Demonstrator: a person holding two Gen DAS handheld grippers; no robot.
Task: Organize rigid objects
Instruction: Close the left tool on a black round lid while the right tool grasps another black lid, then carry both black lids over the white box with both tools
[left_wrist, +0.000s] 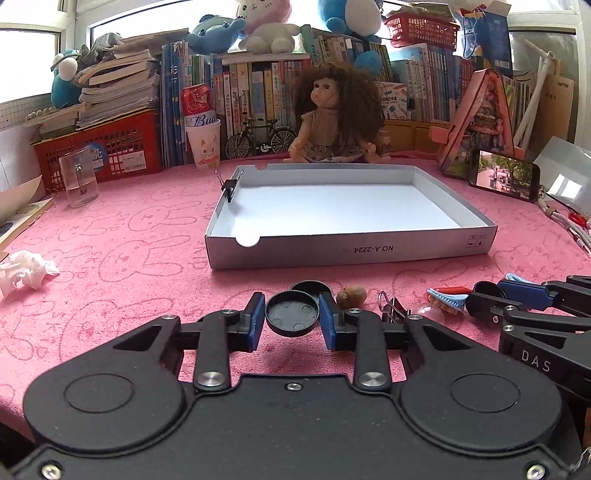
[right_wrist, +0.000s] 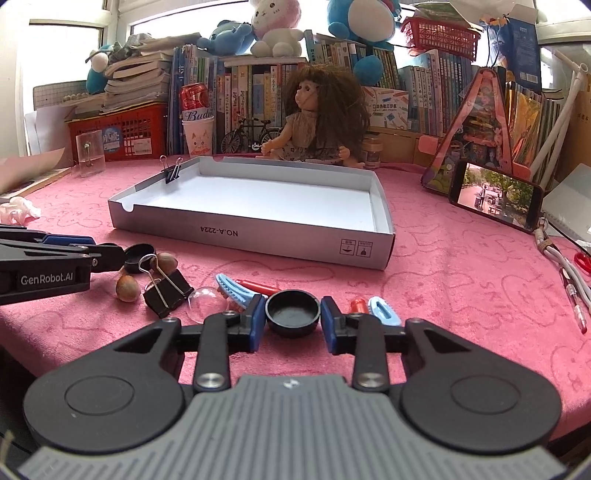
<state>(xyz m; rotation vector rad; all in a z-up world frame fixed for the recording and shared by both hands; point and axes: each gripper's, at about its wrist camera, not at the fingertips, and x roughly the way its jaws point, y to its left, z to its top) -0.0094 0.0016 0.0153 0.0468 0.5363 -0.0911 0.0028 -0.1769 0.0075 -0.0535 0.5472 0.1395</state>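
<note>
Each black cap looks light, stiff and slick-rimmed; the left gripper (left_wrist: 291, 321) jaws pinch one cap (left_wrist: 291, 313) across its rim, the right gripper (right_wrist: 293, 320) jaws likewise clasp another cap (right_wrist: 293, 312), both just above the worktop (right_wrist: 461, 295).
</note>
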